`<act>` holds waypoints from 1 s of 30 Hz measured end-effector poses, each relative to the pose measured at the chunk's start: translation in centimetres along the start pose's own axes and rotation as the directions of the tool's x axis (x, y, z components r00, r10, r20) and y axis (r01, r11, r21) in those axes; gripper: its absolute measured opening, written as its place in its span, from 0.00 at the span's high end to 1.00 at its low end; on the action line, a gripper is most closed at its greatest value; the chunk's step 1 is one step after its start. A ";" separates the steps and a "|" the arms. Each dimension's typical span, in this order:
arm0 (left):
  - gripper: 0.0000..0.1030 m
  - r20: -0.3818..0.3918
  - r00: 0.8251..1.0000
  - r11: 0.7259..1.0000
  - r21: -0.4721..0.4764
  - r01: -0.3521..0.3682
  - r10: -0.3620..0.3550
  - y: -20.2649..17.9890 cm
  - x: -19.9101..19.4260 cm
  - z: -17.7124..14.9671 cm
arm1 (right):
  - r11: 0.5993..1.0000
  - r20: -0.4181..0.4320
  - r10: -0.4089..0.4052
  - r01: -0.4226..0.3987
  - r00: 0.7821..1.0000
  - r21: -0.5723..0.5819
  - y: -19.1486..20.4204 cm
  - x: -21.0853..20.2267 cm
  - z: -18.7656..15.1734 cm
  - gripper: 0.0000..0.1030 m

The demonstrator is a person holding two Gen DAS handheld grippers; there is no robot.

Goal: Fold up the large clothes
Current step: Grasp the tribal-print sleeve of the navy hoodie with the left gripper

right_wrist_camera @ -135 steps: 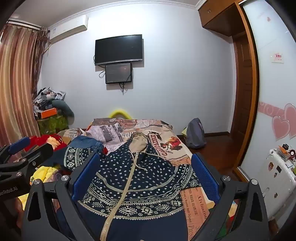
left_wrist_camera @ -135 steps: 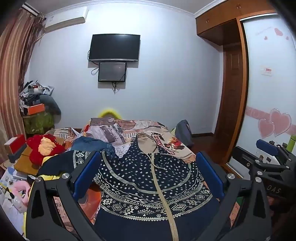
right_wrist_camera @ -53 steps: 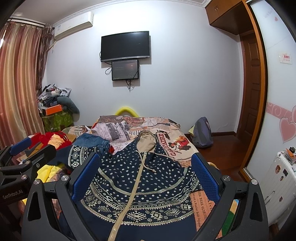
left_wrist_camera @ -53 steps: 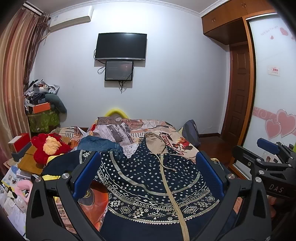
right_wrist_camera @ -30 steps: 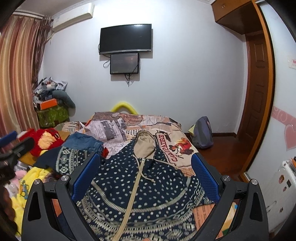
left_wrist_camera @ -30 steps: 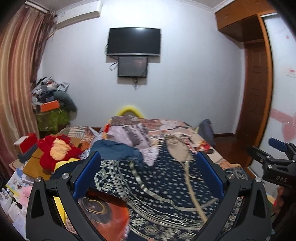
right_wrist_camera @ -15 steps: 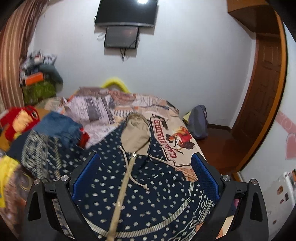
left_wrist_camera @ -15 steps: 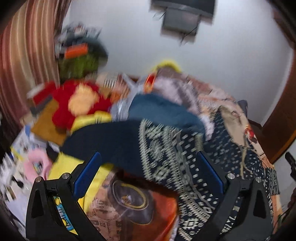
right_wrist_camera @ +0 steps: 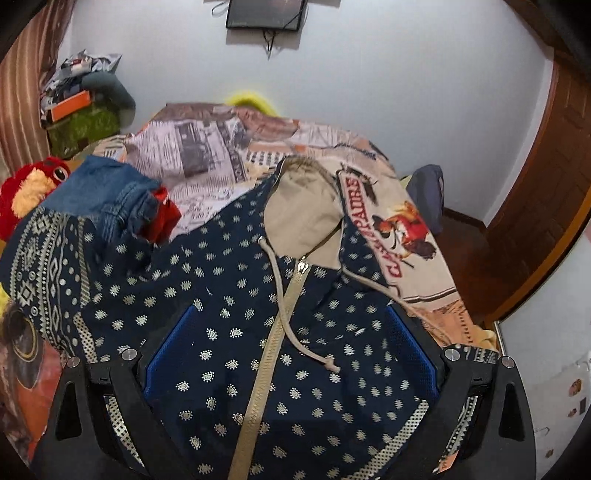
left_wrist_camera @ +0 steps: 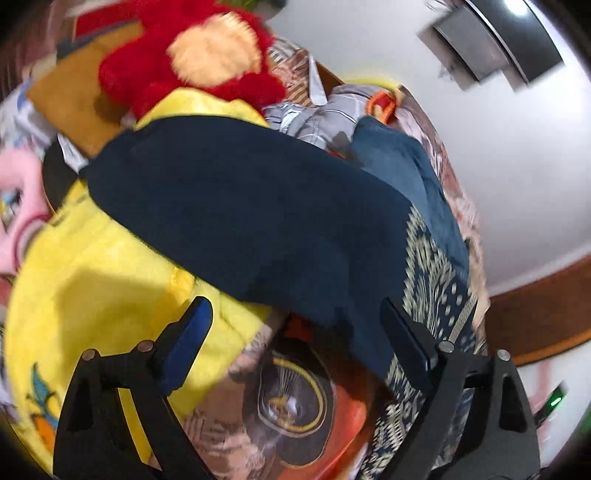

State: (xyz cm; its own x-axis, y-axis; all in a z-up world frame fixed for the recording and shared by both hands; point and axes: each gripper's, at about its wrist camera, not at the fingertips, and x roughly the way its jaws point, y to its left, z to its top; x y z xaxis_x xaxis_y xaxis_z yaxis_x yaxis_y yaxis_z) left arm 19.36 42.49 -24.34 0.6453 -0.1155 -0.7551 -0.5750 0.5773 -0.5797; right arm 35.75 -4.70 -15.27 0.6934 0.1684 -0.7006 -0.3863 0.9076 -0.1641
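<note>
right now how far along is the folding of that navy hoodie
Barely begun. Done: the navy hoodie lies face up on the bed, zipped, hood out flat. In hand: nothing; the left hand-held gripper is open over the dark sleeve, the right hand-held gripper open above the chest. Left: every fold, sleeves first probably.

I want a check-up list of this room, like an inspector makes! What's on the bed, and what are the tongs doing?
Surface: bed with a newspaper-print cover.
Job's things: navy hoodie lying zipped, beige hood up top; its sleeve spreads out sideways.
Clutter: jeans, red plush toy, yellow cloth.
Grippers: left tongs open by the sleeve; right tongs open over the chest.
Cables: wires dangling under the wall screen.
Surroundings: wooden door, curtain.
</note>
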 end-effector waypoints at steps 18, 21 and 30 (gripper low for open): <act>0.90 0.126 0.960 0.969 -0.035 -0.246 0.249 1.4 0.8 3.9 | 0.999 -0.031 -0.022 0.020 0.999 -0.045 0.6 1.3 -0.2 0.05; 0.96 0.220 0.922 0.938 0.066 -0.341 0.320 -1.3 -1.1 4.0 | 0.998 -0.018 -0.034 0.033 0.999 -0.054 0.3 0.5 -0.2 0.05; 0.98 0.428 0.890 0.905 0.301 -0.302 0.155 -11.9 -8.4 3.3 | 0.998 0.034 -0.041 0.042 0.999 -0.037 -1.7 -2.2 0.3 0.05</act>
State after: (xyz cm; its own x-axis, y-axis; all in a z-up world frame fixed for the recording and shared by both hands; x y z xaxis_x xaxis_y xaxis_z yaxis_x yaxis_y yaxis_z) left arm 22.50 39.27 -10.08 0.7010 0.3327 -0.6308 -0.5638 0.8002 -0.2044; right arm 35.06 -6.47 -13.24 0.7291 0.1439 -0.6691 -0.3790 0.8990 -0.2196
